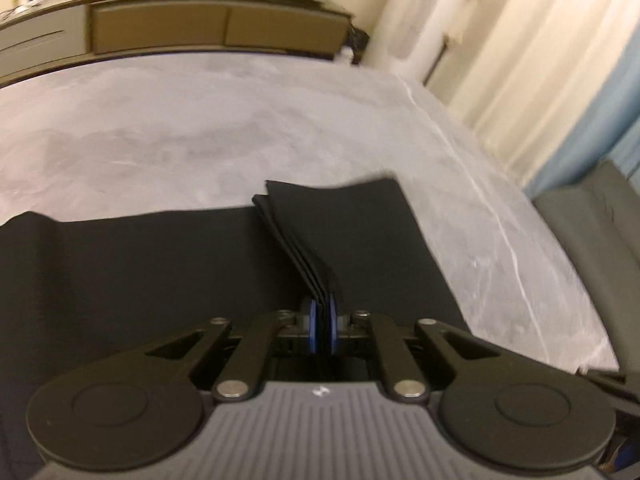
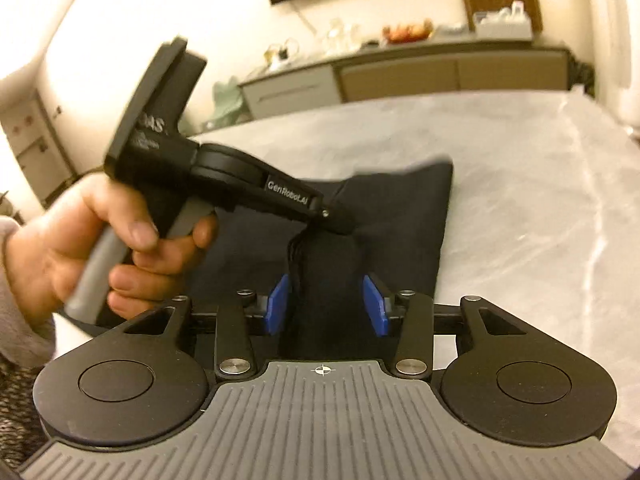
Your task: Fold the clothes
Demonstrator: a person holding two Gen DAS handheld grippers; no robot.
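A black garment (image 1: 140,264) lies on the grey-white covered table (image 1: 200,132). My left gripper (image 1: 322,322) is shut on a stack of several folded layers of the garment (image 1: 344,224), lifted off the flat part. In the right wrist view the garment (image 2: 404,216) lies ahead. My right gripper (image 2: 328,304) is open, its blue pads on either side of a raised ridge of the cloth. The left gripper (image 2: 340,224), held by a hand (image 2: 100,240), pinches the cloth just beyond my right fingers.
A long sideboard (image 1: 180,28) with bottles and a fruit bowl stands beyond the table's far edge. Curtains (image 1: 540,60) hang at the right. A grey chair (image 1: 600,248) stands by the table's right edge (image 1: 500,220).
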